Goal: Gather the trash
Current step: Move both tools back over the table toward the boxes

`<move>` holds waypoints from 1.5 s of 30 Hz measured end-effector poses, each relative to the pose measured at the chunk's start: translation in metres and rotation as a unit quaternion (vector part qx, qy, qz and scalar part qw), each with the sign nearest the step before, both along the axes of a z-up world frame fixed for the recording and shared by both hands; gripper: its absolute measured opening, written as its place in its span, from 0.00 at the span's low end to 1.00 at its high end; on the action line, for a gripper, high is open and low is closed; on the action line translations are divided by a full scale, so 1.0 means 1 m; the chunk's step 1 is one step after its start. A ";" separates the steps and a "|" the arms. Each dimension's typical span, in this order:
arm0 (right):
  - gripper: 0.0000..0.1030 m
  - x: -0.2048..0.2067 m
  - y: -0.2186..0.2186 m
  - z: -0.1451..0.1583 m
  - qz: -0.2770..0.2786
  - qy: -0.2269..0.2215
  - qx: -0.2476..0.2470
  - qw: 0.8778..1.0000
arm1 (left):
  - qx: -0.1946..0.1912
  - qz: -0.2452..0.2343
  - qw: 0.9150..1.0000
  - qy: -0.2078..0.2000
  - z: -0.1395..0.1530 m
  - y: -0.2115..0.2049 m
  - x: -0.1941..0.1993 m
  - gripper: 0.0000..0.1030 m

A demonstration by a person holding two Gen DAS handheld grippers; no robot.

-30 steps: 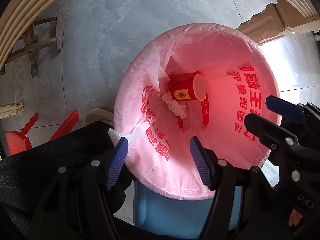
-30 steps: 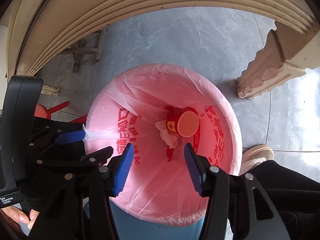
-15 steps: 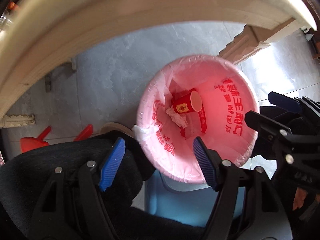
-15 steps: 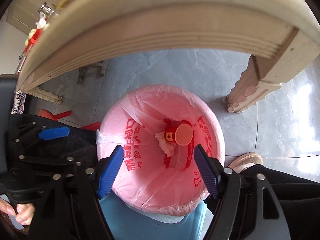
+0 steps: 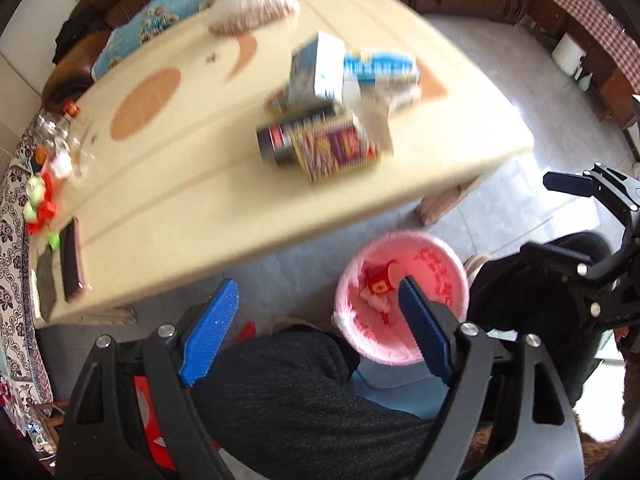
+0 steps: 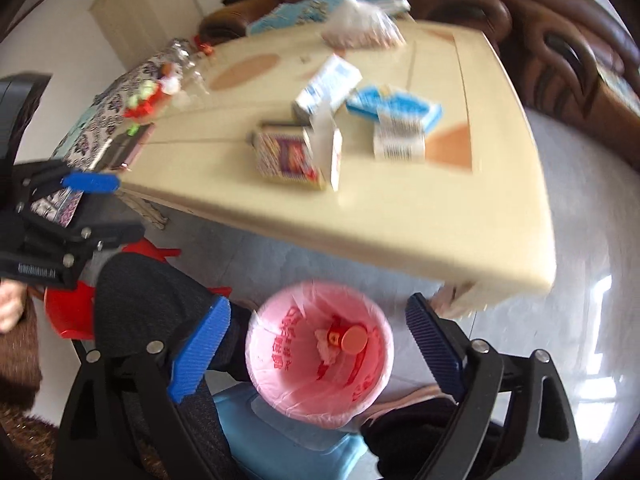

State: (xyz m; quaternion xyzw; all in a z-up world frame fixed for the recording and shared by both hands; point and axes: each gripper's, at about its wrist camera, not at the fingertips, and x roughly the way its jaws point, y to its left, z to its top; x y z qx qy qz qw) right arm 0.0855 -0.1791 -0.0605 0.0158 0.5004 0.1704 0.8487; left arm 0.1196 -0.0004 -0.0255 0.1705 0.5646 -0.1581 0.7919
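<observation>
Your left gripper and right gripper have risen clear of the pink-lined bin, jaws just widened and empty. The red paper cup now lies inside; cartons wait on the worktop.

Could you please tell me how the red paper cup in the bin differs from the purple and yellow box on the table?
The red paper cup is round and plain red with a small label; the purple and yellow box is flat, rectangular and busily printed. The cup lies on its side inside the pink-lined bin on the floor; the box rests on the cream table among other packages. Neither is held by a gripper.
</observation>
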 end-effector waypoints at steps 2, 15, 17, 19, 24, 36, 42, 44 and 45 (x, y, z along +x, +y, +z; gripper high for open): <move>0.91 0.005 0.001 0.035 0.023 -0.016 -0.004 1.000 | -0.020 -0.008 1.000 -0.005 0.029 -0.002 0.010 0.82; 0.92 0.053 -0.023 0.141 0.079 -0.038 -0.008 0.996 | -0.001 -0.020 1.000 -0.019 0.107 -0.031 0.054 0.82; 0.92 0.061 -0.033 0.151 0.074 -0.046 -0.004 0.996 | 0.000 -0.021 1.000 -0.010 0.109 -0.036 0.063 0.82; 0.92 0.070 -0.042 0.158 0.070 -0.047 -0.003 0.996 | 0.004 -0.021 1.000 -0.004 0.108 -0.042 0.071 0.82; 0.92 0.092 -0.057 0.167 0.070 -0.041 -0.009 0.997 | 0.016 -0.038 0.999 0.010 0.103 -0.059 0.083 0.82; 0.92 0.148 -0.064 0.140 0.087 -0.002 -0.029 0.996 | 0.043 -0.058 0.997 0.039 0.074 -0.088 0.120 0.82; 0.92 0.171 -0.060 0.118 0.105 0.020 -0.039 0.993 | 0.055 -0.061 0.995 0.062 0.047 -0.100 0.145 0.82; 0.92 0.180 -0.059 0.110 0.111 0.030 -0.042 0.992 | 0.058 -0.063 0.994 0.070 0.038 -0.103 0.153 0.82; 0.92 0.184 -0.059 0.107 0.112 0.034 -0.044 0.992 | 0.057 -0.062 0.994 0.074 0.034 -0.103 0.157 0.82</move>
